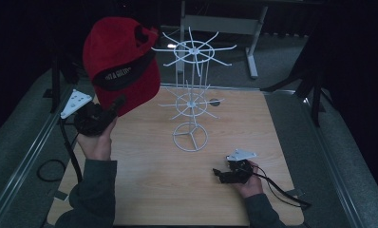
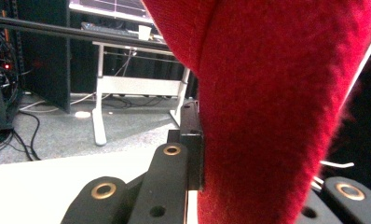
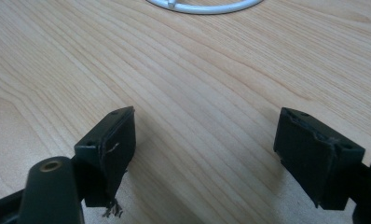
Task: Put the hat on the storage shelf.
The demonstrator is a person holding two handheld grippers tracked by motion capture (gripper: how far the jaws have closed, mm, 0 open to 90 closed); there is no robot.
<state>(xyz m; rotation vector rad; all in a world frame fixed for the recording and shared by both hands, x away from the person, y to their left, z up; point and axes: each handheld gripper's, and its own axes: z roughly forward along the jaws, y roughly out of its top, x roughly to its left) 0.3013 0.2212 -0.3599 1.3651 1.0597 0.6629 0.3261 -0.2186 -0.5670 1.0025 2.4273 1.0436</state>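
Note:
A red cap (image 1: 120,61) with a black band hangs in the air at the upper left, its edge clamped by my left gripper (image 1: 115,105), which is shut on it. Up close in the left gripper view, the cap's red fabric (image 2: 277,107) stands between the black jaws and hides the right one. A white wire rack (image 1: 192,95) with two tiers of hooks stands in the middle of the wooden table (image 1: 144,180), just right of the cap. My right gripper (image 1: 219,174) rests low on the table at the front right, open, with bare wood between its fingertips (image 3: 111,149).
The rack's round base ring (image 3: 207,7) lies ahead of the right gripper. A metal desk frame (image 1: 225,23) stands behind the table. Cables trail off both grippers over the table's edges. Grey carpet and metal rails flank the table.

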